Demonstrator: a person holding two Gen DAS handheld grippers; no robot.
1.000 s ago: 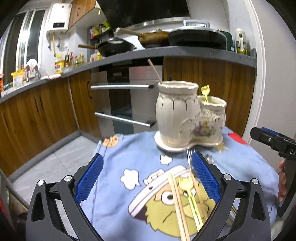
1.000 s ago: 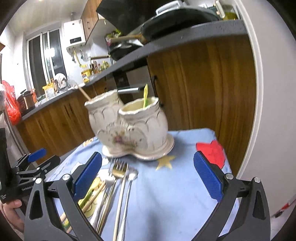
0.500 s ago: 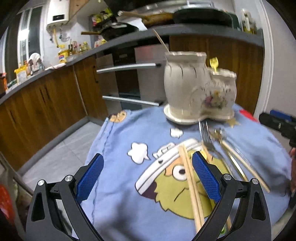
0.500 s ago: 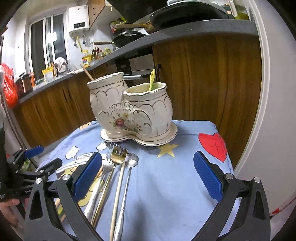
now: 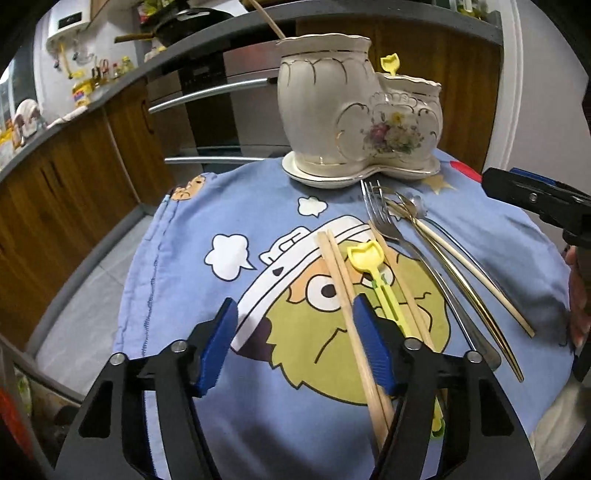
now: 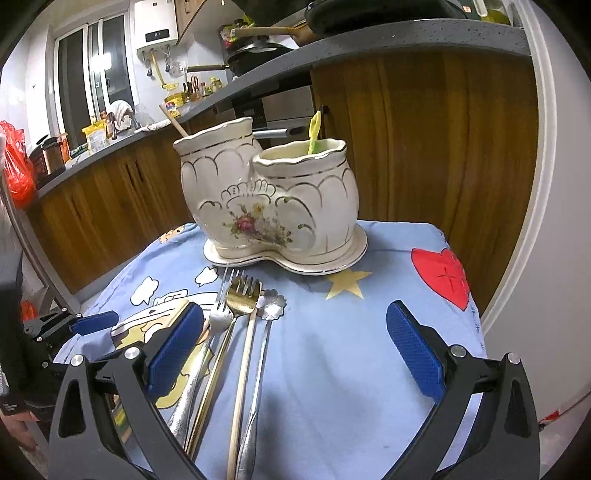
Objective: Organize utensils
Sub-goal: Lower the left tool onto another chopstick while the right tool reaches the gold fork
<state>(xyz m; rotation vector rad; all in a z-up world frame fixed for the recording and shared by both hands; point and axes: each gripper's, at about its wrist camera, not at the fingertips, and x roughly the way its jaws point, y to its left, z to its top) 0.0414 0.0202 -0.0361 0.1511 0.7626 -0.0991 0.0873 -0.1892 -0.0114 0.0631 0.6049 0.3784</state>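
Left gripper (image 5: 297, 345): jaws parted, empty, low over the cloth (image 5: 184, 280); chopstick pair (image 5: 345, 291) passing by its right pad.
Right gripper (image 6: 295, 347): jaws wide, empty.
Yellow pick (image 5: 373, 269), silver fork (image 6: 218, 321), gold fork (image 6: 242, 299), flower-headed spoon (image 6: 271, 306): lying side by side at 12 o'clock.
Ceramic holder (image 6: 266, 203): beyond, upright, touching nothing on the cloth.

Water heater (image 6: 157, 35) display: "21"; nothing else legible.

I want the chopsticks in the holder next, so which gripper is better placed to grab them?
Left, probably. The left gripper is open, low over the chopsticks, which run by its right finger. The right gripper hangs over the forks.
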